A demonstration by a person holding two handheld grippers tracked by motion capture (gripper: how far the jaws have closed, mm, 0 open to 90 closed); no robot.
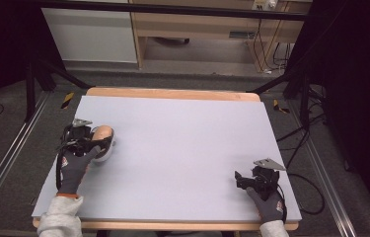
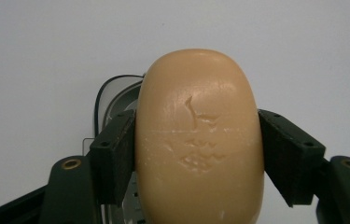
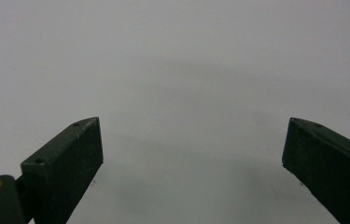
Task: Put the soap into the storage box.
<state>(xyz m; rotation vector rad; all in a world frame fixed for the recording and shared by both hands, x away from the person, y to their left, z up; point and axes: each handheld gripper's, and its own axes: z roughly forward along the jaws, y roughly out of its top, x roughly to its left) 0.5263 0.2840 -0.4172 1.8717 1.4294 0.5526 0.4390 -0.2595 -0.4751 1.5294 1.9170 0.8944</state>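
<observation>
The left gripper (image 2: 196, 154) holds a tan oval soap bar (image 2: 199, 140); its two black fingers (image 2: 113, 158) pinch the bar on both long sides. In the high view the left gripper (image 1: 91, 143) and the soap bar (image 1: 102, 134) sit at the left edge of the desk (image 1: 182, 143), about midway between its near and far edges. The upper face of the soap bar carries an embossed mark. Directly beneath the bar lies a light-coloured soap dish (image 2: 116, 95) with a dark rim; whether the bar touches the dish cannot be determined. In the high view the soap dish (image 1: 104, 154) shows as a pale edge under and just to the right of the bar.

The right gripper (image 1: 241, 178) rests near the near right corner of the desk, well apart from the soap bar. In the right gripper view the right gripper (image 3: 193, 154) has its fingers (image 3: 70, 163) spread wide, with bare grey desk surface (image 3: 186, 70) between them and ahead of them.

The grey desk top between the two grippers carries no obstruction. A wooden strip (image 1: 172, 94) borders the far edge of the desk. Beyond it stand a wooden cabinet (image 1: 197, 24) and a white panel (image 1: 91, 34). Cables (image 1: 301, 133) lie on the floor to the right of the desk.
</observation>
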